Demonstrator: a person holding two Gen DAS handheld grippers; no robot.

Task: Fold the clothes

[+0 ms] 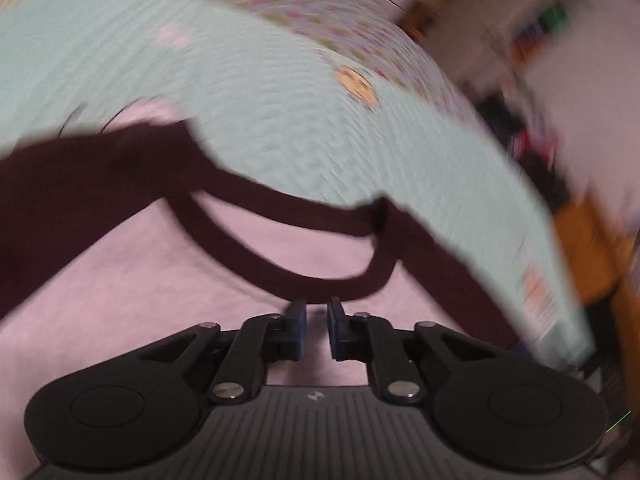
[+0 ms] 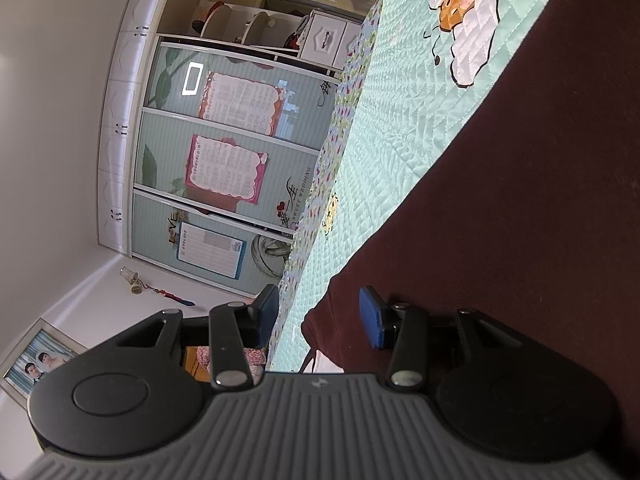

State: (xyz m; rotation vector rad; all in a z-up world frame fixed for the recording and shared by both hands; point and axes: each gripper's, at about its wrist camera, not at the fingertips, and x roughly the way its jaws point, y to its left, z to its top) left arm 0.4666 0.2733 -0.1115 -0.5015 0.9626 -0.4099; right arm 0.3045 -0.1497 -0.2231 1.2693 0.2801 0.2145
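A pink shirt (image 1: 132, 280) with a dark maroon collar (image 1: 280, 276) and maroon sleeves lies on a mint quilted bedspread (image 1: 280, 120); the left wrist view is blurred by motion. My left gripper (image 1: 317, 320) sits just below the collar, its jaws drawn to a narrow gap with pink cloth in it. In the right wrist view my right gripper (image 2: 320, 314) is open wide at the corner of a maroon sleeve (image 2: 500, 220). One finger rests on the maroon cloth, the other hangs past the bed's edge.
The bedspread (image 2: 400, 120) has a bee print (image 2: 464, 4) and a flowered border along its edge. Beyond the bed stands a wardrobe with sliding doors (image 2: 224, 152) and posters, plus a framed photo (image 2: 36, 360) on the wall.
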